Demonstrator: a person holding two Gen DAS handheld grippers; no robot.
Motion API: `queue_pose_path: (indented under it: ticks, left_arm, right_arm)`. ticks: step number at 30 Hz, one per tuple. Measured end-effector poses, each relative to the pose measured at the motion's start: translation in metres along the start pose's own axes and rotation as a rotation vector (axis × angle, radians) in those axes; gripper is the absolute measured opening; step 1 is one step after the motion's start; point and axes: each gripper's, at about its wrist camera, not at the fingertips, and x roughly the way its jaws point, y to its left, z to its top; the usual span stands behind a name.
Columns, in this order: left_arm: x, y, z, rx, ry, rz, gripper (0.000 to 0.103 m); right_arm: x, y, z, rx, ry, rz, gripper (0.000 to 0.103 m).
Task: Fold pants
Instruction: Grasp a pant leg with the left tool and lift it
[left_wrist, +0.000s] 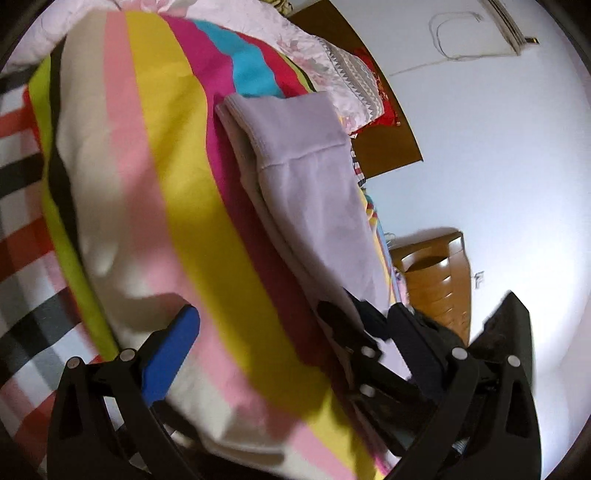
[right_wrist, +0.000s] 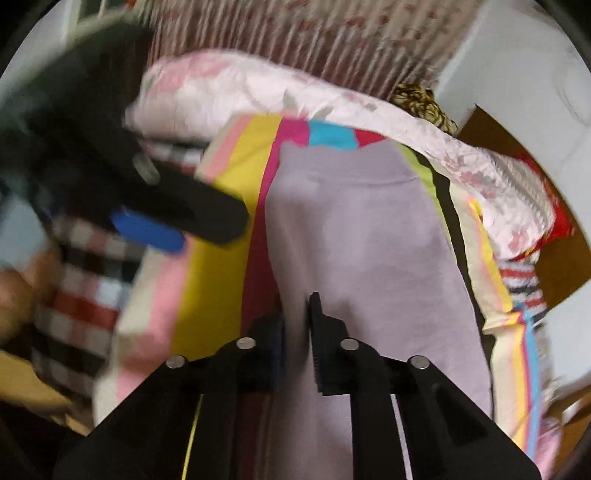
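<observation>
Our right gripper (right_wrist: 297, 328) pinches the lavender pants (right_wrist: 354, 236), stretched ahead of its fingers on the striped bedsheet (right_wrist: 229, 147), apparently for folding; our left gripper (left_wrist: 291, 325) spreads wide.

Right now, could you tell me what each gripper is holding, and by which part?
The right gripper pinches the lilac pants at their near edge; the left gripper is open, holding nothing.

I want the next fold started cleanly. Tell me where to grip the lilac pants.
Probably the near end of the lilac pants, coming from the near edge of the striped bedsheet. The pants lie flat and lengthwise away, and the right gripper already closes there; the left gripper is open.
</observation>
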Motion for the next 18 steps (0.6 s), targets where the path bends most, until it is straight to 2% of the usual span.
queue_pose_path:
  ticks: [3, 7, 10, 12, 13, 14, 15, 17, 18]
  left_arm:
    - [0.015, 0.005, 0.016, -0.051, -0.02, -0.066, 0.101]
    - [0.032, 0.001, 0.049, -0.015, -0.088, -0.055, 0.101]
    - [0.046, 0.003, 0.072, -0.007, -0.117, -0.091, 0.099]
    - [0.047, 0.002, 0.079, 0.009, -0.146, -0.074, 0.068]
    - [0.048, 0.002, 0.083, 0.021, -0.15, -0.037, 0.039]
    - [0.049, 0.005, 0.085, 0.026, -0.145, -0.012, 0.028]
    - [0.049, 0.008, 0.088, 0.029, -0.141, -0.027, 0.026]
    - [0.042, 0.012, 0.09, 0.047, -0.145, -0.035, 0.02]
    - [0.04, 0.011, 0.09, 0.061, -0.147, -0.031, 0.02]
  right_arm:
    - [0.001, -0.008, 0.005, 0.065, -0.02, 0.042, 0.011]
    - [-0.005, -0.008, 0.007, 0.077, -0.039, 0.042, 0.011]
    - [-0.004, -0.011, 0.007, 0.106, -0.042, 0.055, 0.011]
    - [-0.003, -0.011, 0.006, 0.125, -0.033, 0.075, 0.017]
    - [-0.006, -0.012, 0.005, 0.141, -0.034, 0.089, 0.025]
    - [-0.012, -0.016, 0.002, 0.172, -0.046, 0.106, 0.058]
    - [-0.024, -0.023, -0.003, 0.223, -0.085, 0.109, 0.086]
    - [-0.047, -0.039, -0.016, 0.317, -0.165, 0.12, 0.088]
    - [-0.056, -0.051, -0.027, 0.379, -0.171, 0.131, 0.083]
